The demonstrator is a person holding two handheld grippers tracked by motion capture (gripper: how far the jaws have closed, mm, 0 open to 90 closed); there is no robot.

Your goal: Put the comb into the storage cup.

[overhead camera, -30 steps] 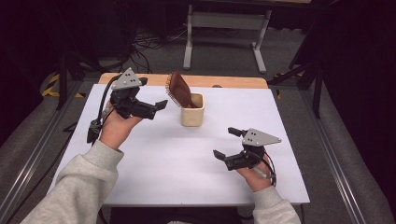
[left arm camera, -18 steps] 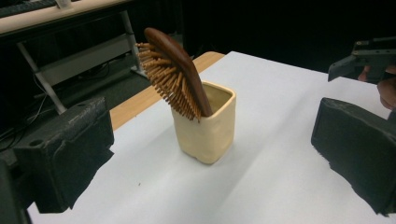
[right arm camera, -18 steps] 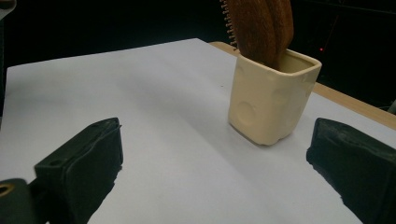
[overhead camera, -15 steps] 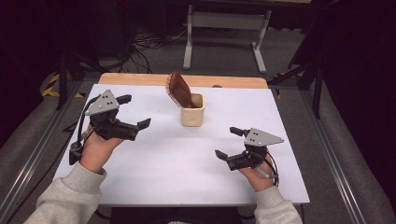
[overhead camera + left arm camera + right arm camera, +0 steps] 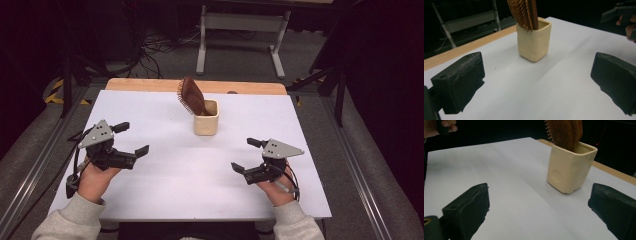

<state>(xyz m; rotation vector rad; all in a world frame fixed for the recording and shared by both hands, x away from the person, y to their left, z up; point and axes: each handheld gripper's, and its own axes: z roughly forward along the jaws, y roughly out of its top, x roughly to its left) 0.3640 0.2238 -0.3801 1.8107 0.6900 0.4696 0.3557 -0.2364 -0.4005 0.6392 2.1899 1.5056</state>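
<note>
Standing upright near the far middle of the white table, a cream cup holds a brown hairbrush — the brush head sticks out of the top and leans toward the far left, bristles facing left in the high view. Both grippers sit well back from it, toward the person's edge of the table. The left gripper is at the left side, its jaws spread wide with nothing between them; in the left gripper view the cup stands ahead between the two black jaws, well apart from them, with the brush bristles facing the camera. The right gripper is at the right side, jaws likewise wide apart and empty — its own view shows the cup ahead and to the right, with the smooth brown back of the brush rising from it. Bare table lies between each gripper and the cup.
</note>
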